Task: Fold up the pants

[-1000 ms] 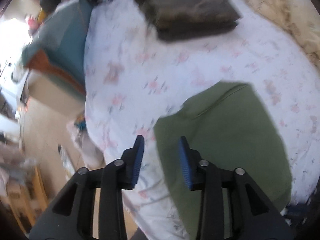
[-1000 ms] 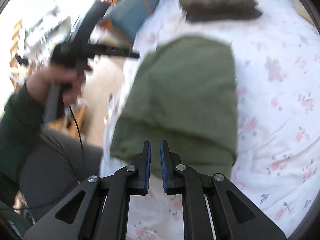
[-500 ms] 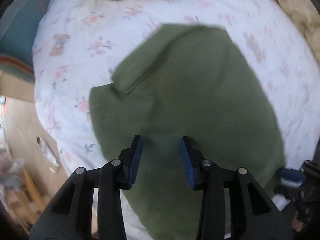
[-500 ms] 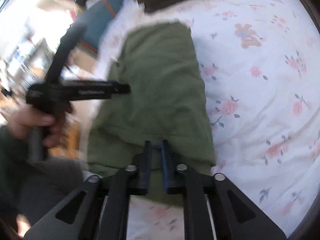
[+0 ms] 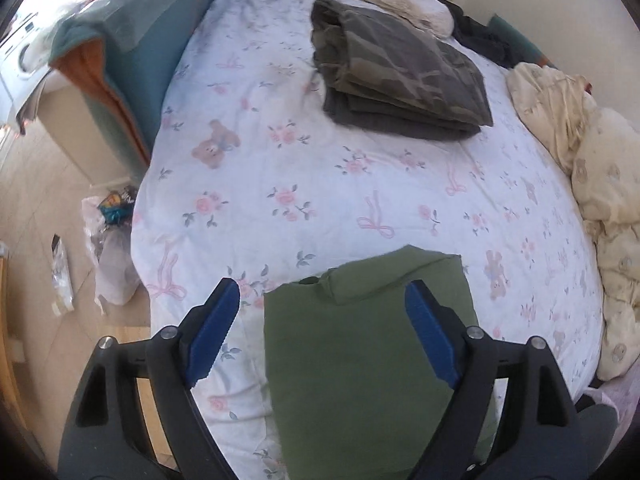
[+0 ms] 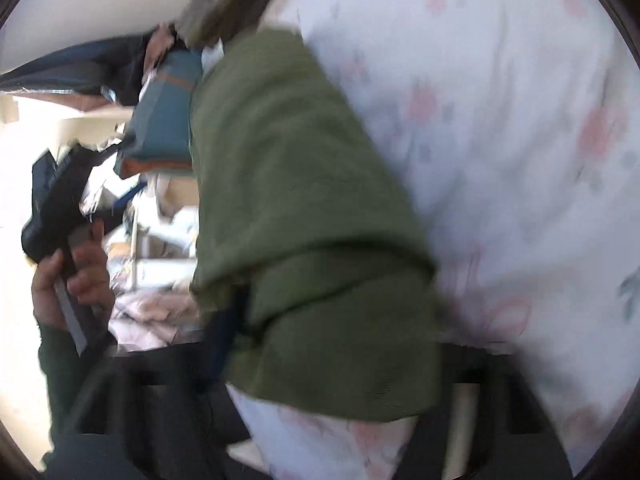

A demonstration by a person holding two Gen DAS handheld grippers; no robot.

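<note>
Left gripper [image 5: 322, 312]: fingers spread wide above the folded olive-green cloth pants [image 5: 372, 364].
Right gripper: blurred, finger state unclear.
Pants: on floral white bedsheet [image 5: 320, 184].

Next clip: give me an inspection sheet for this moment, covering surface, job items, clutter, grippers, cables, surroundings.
Surface: bed with white floral sheet.
Job's things: folded olive-green pants at the near edge.
Clutter: folded camouflage pants stack; cream quilt; teal cushion with orange edge.
Grippers: left gripper above the green pants, jaws wide open; right gripper blurred, state unclear.
Cables: nothing seen.
Surroundings: plastic bags on wooden floor.
</note>
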